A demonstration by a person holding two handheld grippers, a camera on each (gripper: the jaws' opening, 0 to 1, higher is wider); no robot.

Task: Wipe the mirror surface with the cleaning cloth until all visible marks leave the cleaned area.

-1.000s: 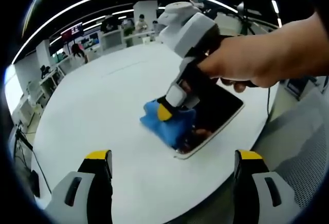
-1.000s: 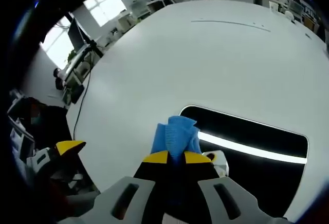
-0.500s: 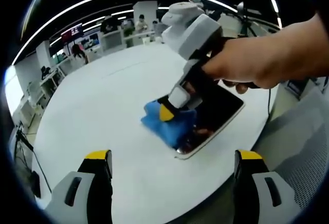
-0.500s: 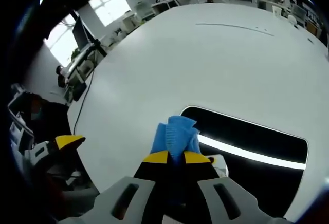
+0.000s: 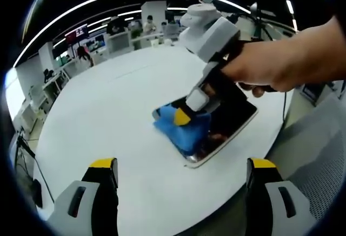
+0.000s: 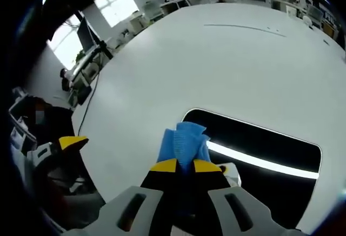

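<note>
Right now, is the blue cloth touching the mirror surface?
Touching. In the left gripper view the right gripper presses the blue cloth flat onto the near end of the mirror, with no gap between them.

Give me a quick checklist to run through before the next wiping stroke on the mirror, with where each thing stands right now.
1. Cloth gripped: ok. The right gripper has its jaws shut on the blue cleaning cloth.
2. Cloth on the glass: ok. In the left gripper view the cleaning cloth lies over the near end of the mirror.
3. Mirror placement: ok. It lies flat on the white table, though near the table's edge.
4. Left gripper clear of the stroke: ok. Its jaws are open, held apart from the mirror.
5. Marks gone: cannot tell. The glass mostly reflects ceiling lights.
6. Cloth and mirror both in sight: ok.
</note>
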